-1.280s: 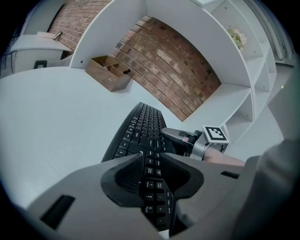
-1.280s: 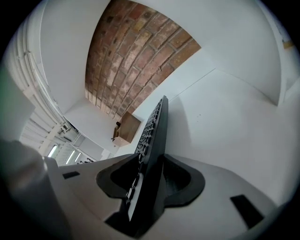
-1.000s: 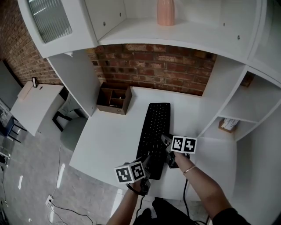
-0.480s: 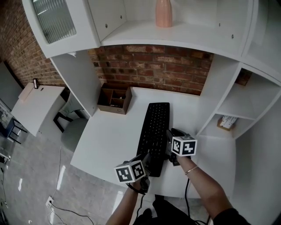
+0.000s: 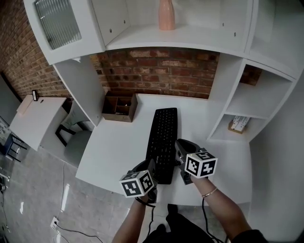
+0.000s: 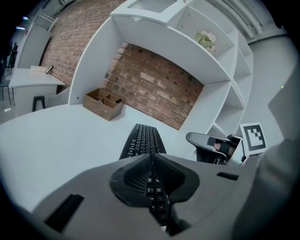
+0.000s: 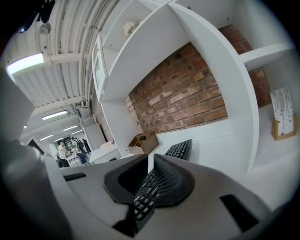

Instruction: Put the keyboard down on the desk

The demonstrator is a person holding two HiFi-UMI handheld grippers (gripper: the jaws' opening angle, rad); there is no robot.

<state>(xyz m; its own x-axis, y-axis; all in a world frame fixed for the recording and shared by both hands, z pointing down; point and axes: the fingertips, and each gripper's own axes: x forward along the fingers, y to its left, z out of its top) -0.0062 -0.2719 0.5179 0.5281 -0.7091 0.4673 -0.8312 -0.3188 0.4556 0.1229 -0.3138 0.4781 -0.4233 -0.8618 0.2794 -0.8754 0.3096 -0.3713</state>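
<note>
The left tongs (image 5: 151, 167) and the right tongs (image 5: 179, 153) had just been closing, and each clamped the near end of the one black keyboard (image 5: 164, 135), which stretched away over the white bench (image 5: 116, 144). Beyond stood one cardboard box (image 5: 118, 107). Only the head view showed the pink vase (image 5: 166, 14) on the top shelf. Only the right gripper view showed distant people (image 7: 61, 151).

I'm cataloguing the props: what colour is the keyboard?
The keyboard is black, keys included; the head view shows it best.
</note>
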